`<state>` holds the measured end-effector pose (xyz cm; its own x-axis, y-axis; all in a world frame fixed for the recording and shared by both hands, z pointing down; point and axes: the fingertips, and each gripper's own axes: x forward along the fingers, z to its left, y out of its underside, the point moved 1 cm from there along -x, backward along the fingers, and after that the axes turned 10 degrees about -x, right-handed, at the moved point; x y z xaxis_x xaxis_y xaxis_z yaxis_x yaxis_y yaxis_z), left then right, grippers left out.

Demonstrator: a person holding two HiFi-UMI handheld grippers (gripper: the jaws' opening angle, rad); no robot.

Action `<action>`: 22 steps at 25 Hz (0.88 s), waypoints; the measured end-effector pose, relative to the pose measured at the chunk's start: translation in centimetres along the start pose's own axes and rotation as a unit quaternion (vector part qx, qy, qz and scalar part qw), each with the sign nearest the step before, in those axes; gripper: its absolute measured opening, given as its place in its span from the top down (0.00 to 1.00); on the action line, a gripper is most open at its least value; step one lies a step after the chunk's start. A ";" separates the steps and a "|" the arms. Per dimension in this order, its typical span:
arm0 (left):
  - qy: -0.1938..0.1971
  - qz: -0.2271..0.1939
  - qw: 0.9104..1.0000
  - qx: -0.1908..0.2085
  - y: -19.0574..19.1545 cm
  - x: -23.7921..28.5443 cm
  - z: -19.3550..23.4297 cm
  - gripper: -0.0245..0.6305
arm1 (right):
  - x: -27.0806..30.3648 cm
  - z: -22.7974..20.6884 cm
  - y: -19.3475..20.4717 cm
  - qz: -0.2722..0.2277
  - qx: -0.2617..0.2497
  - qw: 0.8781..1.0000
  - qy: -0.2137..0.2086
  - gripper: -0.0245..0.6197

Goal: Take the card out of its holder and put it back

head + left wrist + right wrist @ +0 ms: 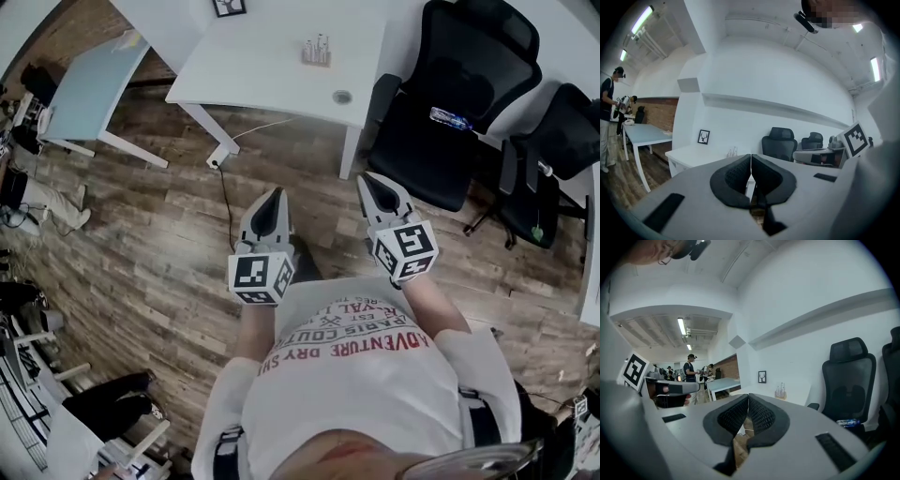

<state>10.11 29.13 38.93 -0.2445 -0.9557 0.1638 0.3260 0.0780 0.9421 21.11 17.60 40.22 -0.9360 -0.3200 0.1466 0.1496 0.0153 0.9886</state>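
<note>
I hold the left hand-held gripper and the right hand-held gripper side by side over the wooden floor, each pressed together on nothing. The card holder stands at twelve o'clock on the white worktop, well apart from both.

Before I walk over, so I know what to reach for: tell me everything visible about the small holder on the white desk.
The small holder stands upright on the white desk, right of the framed picture. It looks like a low pale base carrying a few thin, light upright pieces, too small for detail. Only the desk touches it.
</note>
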 end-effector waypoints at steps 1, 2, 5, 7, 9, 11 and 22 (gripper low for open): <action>0.007 0.002 1.000 -0.002 -0.2 1.3 1.0 0.92 | 1.1 -0.3 0.0 0.002 -0.003 1.000 0.008 0.92; 0.016 0.005 1.000 -0.004 -0.6 2.7 1.9 0.92 | 2.3 -0.7 -0.2 0.003 -0.005 1.000 0.018 0.92; 0.056 0.013 0.998 -0.005 -2.3 6.9 4.4 0.92 | 6.4 -2.1 -0.8 0.004 0.001 0.999 0.048 0.92; 0.087 0.014 0.996 0.003 -4.1 9.5 6.2 0.92 | 9.5 -2.8 -1.6 0.004 0.006 0.998 0.069 0.92; 0.112 0.016 0.993 0.017 -5.9 12.1 8.4 0.92 | 12.8 -3.3 -2.4 0.003 0.013 0.996 0.093 0.92; 0.130 0.025 0.991 0.025 -7.4 14.3 10.8 0.92 | 15.9 -3.7 -3.2 0.003 0.024 0.993 0.114 0.92; 0.188 0.054 0.980 0.022 -10.7 23.5 20.5 0.92 | 28.9 -4.5 -4.9 0.030 0.020 0.988 0.147 0.92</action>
<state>-17.84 11.66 38.69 0.1465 -0.9775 0.1518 0.2894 0.1891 0.9384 -5.25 4.05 39.50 -0.7913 -0.5794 0.1955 0.1841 0.0792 0.9797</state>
